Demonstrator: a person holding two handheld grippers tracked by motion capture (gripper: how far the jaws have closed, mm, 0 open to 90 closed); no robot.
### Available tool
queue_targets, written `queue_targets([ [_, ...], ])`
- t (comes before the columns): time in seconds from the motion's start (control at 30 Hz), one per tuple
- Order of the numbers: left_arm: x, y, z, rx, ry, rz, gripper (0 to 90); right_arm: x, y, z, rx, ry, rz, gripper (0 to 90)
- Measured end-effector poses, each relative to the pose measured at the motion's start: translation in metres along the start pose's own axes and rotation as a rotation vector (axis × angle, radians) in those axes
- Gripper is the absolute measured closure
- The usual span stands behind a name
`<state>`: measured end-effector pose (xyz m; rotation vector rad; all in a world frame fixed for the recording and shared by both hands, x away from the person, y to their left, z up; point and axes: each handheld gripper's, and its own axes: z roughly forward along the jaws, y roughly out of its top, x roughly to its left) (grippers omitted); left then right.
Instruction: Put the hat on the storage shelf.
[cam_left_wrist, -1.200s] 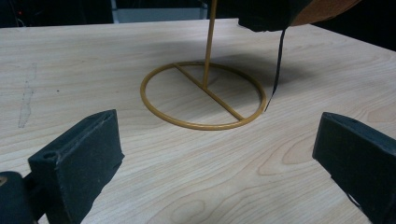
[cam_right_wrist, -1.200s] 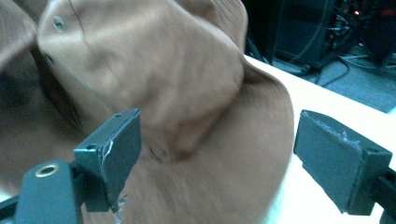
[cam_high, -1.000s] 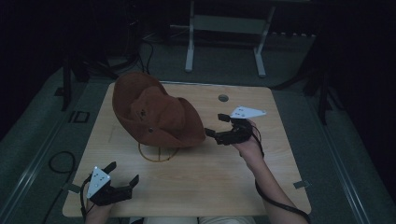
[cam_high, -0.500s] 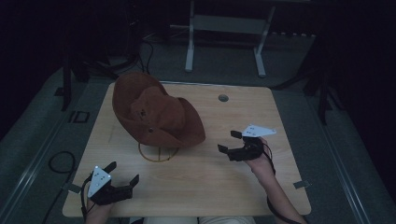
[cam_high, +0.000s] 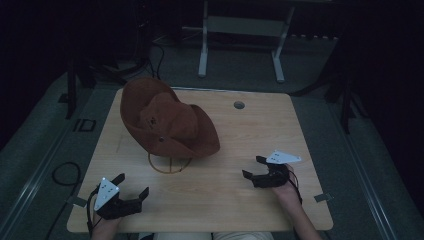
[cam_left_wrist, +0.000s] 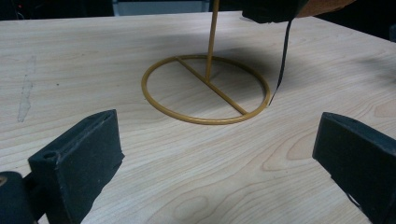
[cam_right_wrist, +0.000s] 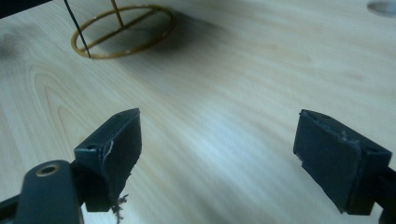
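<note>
A brown cowboy hat (cam_high: 167, 122) sits tilted on a gold wire stand whose ring base (cam_high: 170, 164) rests on the wooden table (cam_high: 250, 130). A thin black strap (cam_left_wrist: 281, 56) hangs from the hat down to the ring base (cam_left_wrist: 205, 88). My left gripper (cam_high: 133, 185) lies at the table's near left corner, open and holding nothing, with its jaws pointing at the stand. My right gripper (cam_high: 252, 167) rests at the near right, open and holding nothing, well apart from the hat. The ring base (cam_right_wrist: 123, 30) and the strap (cam_right_wrist: 77, 28) show far off in the right gripper view.
A round cable hole (cam_high: 239, 105) sits at the table's far middle. Bare wood lies between both grippers and the stand. A white desk frame (cam_high: 242, 30) stands on the floor beyond the table. A cable (cam_high: 62, 172) loops on the floor at the left.
My right gripper has drawn back from beside the hat's brim toward the table's near right, with its jaws open throughout. The left gripper and the hat have stayed put.
</note>
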<state>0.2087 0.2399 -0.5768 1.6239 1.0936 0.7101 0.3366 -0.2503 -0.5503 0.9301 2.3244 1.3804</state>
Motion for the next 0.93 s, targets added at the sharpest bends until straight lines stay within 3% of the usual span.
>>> queue_targets([
  [0.43, 0.000, 0.000, 0.001, 0.003, -0.005, -0.001, 1.7, -0.011, -0.031, -0.029, 0.018, -0.059, 0.029, 14.5],
  [0.57, 0.000, 0.000, 0.001, 0.001, -0.004, -0.001, 1.7, -0.014, -0.038, -0.038, 0.025, -0.059, 0.013, 14.6],
  [0.93, 0.000, 0.000, 0.002, 0.003, -0.009, 0.001, 1.7, -0.016, -0.044, -0.042, 0.025, -0.072, 0.003, 14.6],
])
